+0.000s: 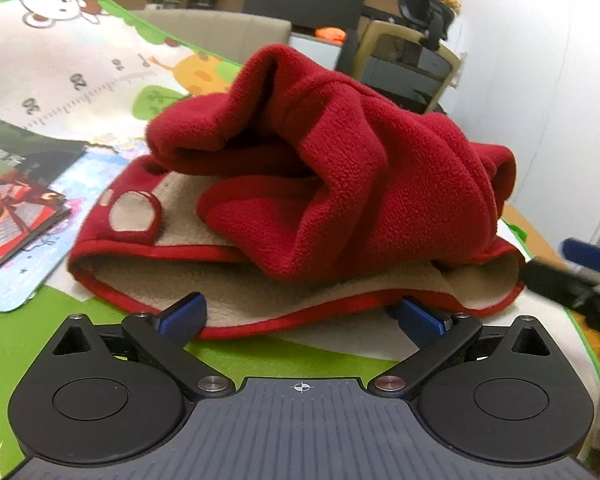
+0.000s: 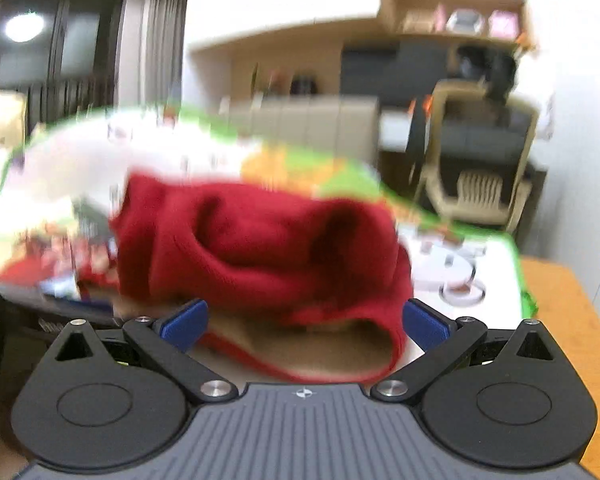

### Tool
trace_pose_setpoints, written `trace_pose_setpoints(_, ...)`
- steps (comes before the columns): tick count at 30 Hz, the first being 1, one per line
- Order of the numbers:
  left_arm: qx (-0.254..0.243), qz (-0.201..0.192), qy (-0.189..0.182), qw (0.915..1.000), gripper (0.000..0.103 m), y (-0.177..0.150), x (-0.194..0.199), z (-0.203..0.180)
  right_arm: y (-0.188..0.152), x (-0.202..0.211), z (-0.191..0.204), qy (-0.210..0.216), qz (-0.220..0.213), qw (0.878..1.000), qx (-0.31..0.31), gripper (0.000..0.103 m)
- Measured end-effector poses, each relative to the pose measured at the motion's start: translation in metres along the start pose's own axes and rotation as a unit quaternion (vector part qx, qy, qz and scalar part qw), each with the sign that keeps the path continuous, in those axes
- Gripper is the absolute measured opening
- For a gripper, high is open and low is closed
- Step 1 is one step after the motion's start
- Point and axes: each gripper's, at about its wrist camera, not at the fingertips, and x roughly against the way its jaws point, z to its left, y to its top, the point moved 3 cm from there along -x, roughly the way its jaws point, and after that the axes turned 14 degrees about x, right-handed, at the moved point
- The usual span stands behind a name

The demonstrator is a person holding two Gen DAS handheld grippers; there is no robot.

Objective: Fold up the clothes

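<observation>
A crumpled red fleece garment (image 1: 340,184) with a beige lining lies bunched on a cartoon-printed play mat (image 1: 60,72). My left gripper (image 1: 302,314) stands open at the garment's near hem, with its blue fingertips (image 1: 184,312) spread on either side of the red edge and nothing between them. At the right edge of the left wrist view, part of the other gripper (image 1: 580,272) shows, blurred. In the blurred right wrist view the same red garment (image 2: 268,248) fills the middle, and my right gripper (image 2: 304,320) is open around its beige-lined end without closing on it.
Picture books (image 1: 16,216) lie on the mat to the garment's left. Behind the mat are a beige sofa back (image 1: 220,32), a beige plastic chair (image 2: 484,152) and a wooden shelf unit (image 2: 456,4). An orange wooden tabletop (image 2: 564,320) shows past the mat's right edge.
</observation>
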Motion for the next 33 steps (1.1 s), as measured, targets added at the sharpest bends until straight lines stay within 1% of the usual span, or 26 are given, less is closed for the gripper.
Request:
trace_pose_setpoints(1,0.002,-0.013,0.010,0.9999,0.103,-0.002,0.004,0.000,-0.003,0.001,0.000,0.005,-0.005,1.000,-0.013,0.103)
trace_pose_setpoints(3,-0.013,-0.036,0.018,0.9991,0.103,-0.009,0.013,-0.003,-0.005,-0.002,0.000,0.008,0.005,1.000,-0.018,0.103)
trace_pose_setpoints(7,-0.052,-0.078,0.029,0.9951,0.103,-0.023,0.027,-0.013,-0.007,-0.008,-0.001,0.023,0.036,0.999,-0.018,0.103)
trace_pose_setpoints(9,-0.062,-0.080,0.036,0.9942,0.103,-0.025,0.025,-0.017,-0.011,-0.007,0.006,0.028,0.049,0.998,-0.006,0.103)
trace_pose_setpoints(12,-0.053,-0.078,0.036,0.9949,0.103,-0.025,0.025,-0.016,-0.013,-0.002,0.013,0.018,0.054,0.998,0.008,0.103)
trace_pose_setpoints(16,-0.045,-0.079,0.034,0.9953,0.103,-0.025,0.028,-0.012,-0.014,-0.015,0.018,0.018,0.101,0.994,0.023,0.103)
trace_pose_setpoints(18,-0.045,-0.080,0.034,0.9952,0.103,-0.026,0.028,-0.012,-0.016,-0.018,0.021,0.019,0.112,0.993,0.027,0.103)
trace_pose_setpoints(21,-0.040,-0.079,0.032,0.9955,0.103,-0.025,0.027,-0.010,-0.017,-0.017,0.022,0.019,0.111,0.993,0.028,0.103)
trace_pose_setpoints(24,-0.039,-0.078,0.031,0.9957,0.103,-0.024,0.026,-0.009,-0.018,-0.013,0.023,0.005,0.111,0.993,0.031,0.103)
trace_pose_setpoints(26,-0.038,-0.078,0.030,0.9958,0.103,-0.024,0.026,-0.008,-0.020,-0.009,0.027,-0.002,0.118,0.992,0.038,0.103)
trace_pose_setpoints(31,-0.038,-0.077,0.030,0.9958,0.103,-0.023,0.025,-0.008,-0.023,0.004,0.031,-0.011,0.099,0.994,0.043,0.103)
trace_pose_setpoints(33,-0.037,-0.077,0.030,0.9959,0.103,-0.023,0.025,-0.008,-0.023,0.003,0.030,-0.008,0.102,0.994,0.037,0.103)
